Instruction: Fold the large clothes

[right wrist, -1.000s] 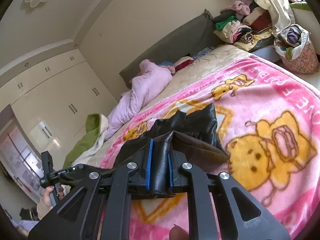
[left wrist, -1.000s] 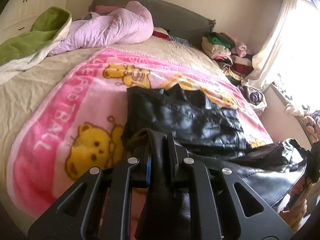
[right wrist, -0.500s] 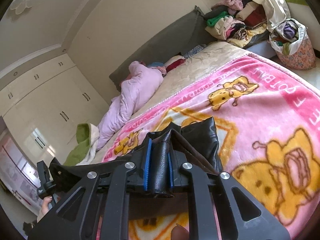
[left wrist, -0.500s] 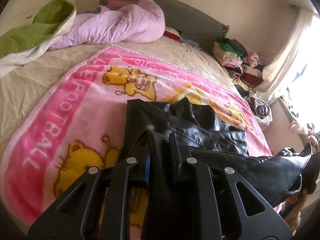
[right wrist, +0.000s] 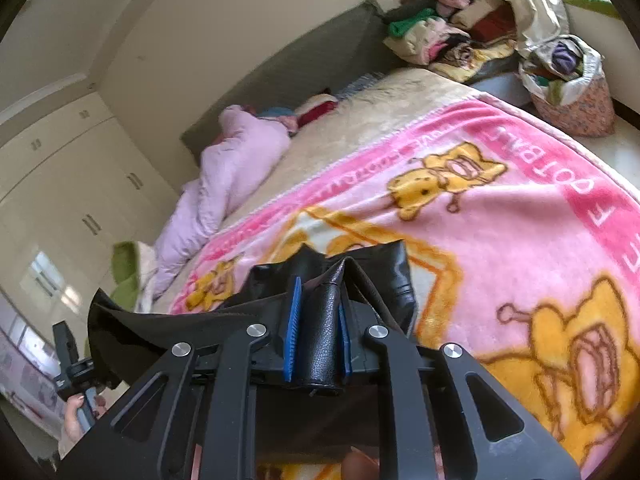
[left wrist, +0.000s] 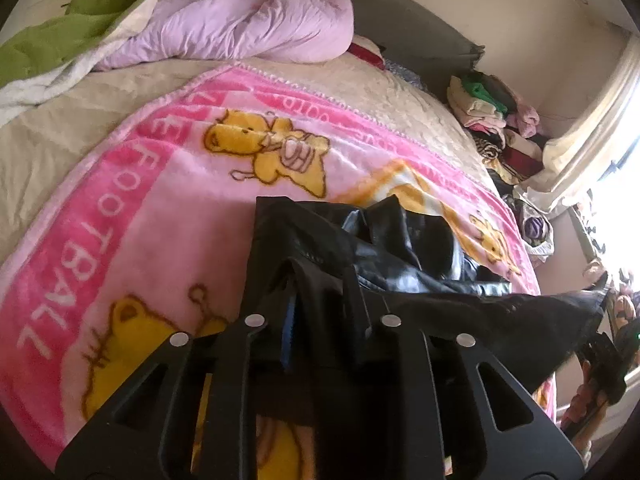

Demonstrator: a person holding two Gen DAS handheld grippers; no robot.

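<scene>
Bed, the largest item: a wide mattress under a beige quilted cover, soft and yielding. Fleece blanket, pink and plush, printed with yellow cartoon bears and white lettering, spread flat over the near half of the bed. Quilted jacket, pale lilac, puffy, heaped loosely near the headboard, beside a green-and-white throw. Stack of folded clothes at the far corner, mixed colours. The task's thing, a black leather-look garment, smooth, glossy and fairly stiff, lay partly on the pink blanket with its near edge lifted and stretched taut between the two tools. Left tongs: jaws had just been easing apart, a thick dark fold between them, though shadow hid whether the pads were pressing it. Right tongs: blue ribbed pads clamped on a rolled, grained fold of the same garment. Hazards, as judged: the slick surface could slide out of the loosening left tongs, dropping that corner and skewing the fold; the stiff material might spring back open once laid down; the plush blanket could drag or bunch under the garment; uneven pull between the two tongs could crease the panel crookedly.
</scene>
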